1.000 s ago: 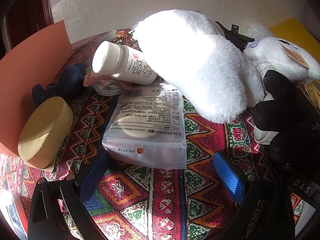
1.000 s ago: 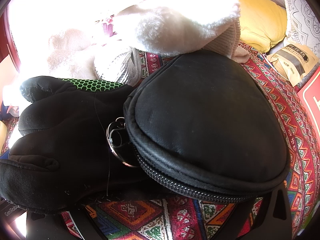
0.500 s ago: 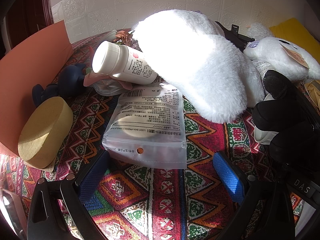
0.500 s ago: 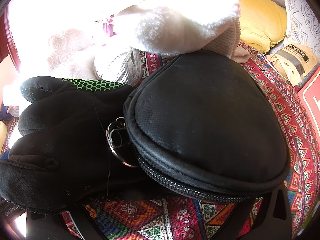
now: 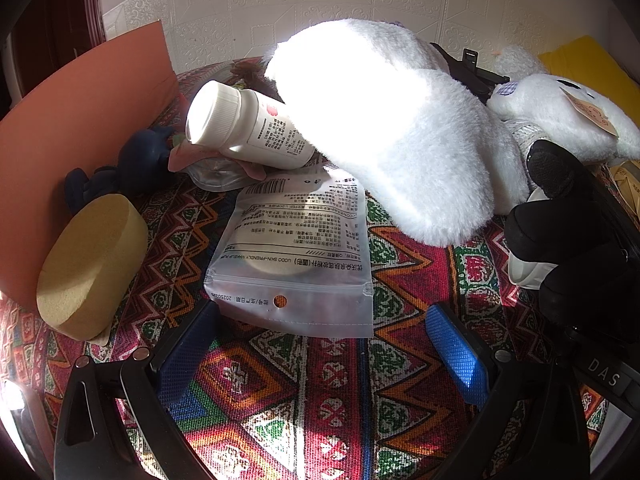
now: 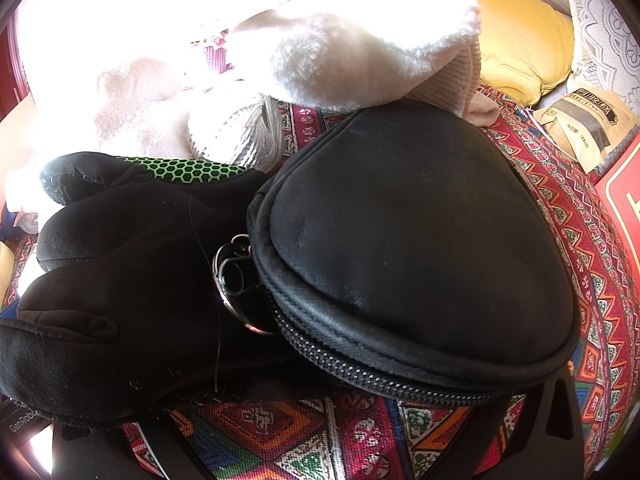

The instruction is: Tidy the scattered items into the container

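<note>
Both blue pads of the left gripper (image 5: 324, 340) stand wide apart, empty, before the clear pouch (image 5: 298, 248); right gripper's state cannot be told behind the black case (image 6: 416, 248).

Frosted printed pouch (image 5: 296, 252) lies flat; white bottle (image 5: 248, 126) tilted behind.

The tablecloth (image 5: 400, 360) is coarse woven cloth, matt and rough. On it lies a frosted plastic pouch (image 5: 296, 256), smooth with a faint sheen, and a white plastic bottle (image 5: 248, 128) — glossy, its cap ribbed. The sponge (image 5: 88, 264) looks porous and dull. The plush toy (image 5: 400, 140) is long, fluffy pile. The black pouch (image 6: 416, 248) is matt fabric — with a metal-toothed zip and a shiny metal ring (image 6: 236, 280).
</note>
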### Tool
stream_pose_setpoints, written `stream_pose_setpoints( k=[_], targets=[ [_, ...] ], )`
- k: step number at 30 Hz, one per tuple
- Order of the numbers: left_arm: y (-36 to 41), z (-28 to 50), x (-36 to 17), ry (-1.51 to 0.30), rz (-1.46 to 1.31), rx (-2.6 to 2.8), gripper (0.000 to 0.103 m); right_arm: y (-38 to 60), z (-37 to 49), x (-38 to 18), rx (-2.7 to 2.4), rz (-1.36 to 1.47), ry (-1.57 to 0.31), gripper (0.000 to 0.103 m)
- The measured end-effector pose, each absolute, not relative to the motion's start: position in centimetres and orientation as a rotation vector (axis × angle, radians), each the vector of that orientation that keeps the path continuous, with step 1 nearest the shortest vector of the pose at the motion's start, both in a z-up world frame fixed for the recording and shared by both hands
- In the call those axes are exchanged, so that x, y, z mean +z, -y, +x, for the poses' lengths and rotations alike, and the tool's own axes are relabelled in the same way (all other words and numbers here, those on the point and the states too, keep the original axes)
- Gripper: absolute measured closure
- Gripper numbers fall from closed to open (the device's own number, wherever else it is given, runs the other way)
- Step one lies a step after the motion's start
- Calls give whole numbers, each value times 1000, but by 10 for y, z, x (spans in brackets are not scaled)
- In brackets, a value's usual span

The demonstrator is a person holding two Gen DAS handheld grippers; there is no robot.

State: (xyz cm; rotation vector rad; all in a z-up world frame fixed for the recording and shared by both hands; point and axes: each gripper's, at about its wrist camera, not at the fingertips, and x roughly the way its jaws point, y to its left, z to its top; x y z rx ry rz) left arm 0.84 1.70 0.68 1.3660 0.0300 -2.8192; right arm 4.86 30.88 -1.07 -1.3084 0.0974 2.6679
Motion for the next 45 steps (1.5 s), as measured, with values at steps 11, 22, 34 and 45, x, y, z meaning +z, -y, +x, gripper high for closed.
stream_pose_setpoints(
  k=[11,22,34,45],
  targets=[
    [-14,10,8,-30,1368,-2818,0,-309,48,-11,2668,-1308,-98,1],
    [-14,13,8,-25,1377,-2812,0,-309,49,-11,2668,-1309,-97,1],
    [-15,11,8,-23,1363,-2817,0,-310,48,-11,2668,-1308,-97,1],
    [-15,10,8,-23,1364,-2816,0,-309,49,-11,2668,-1308,-97,1]
  ],
)
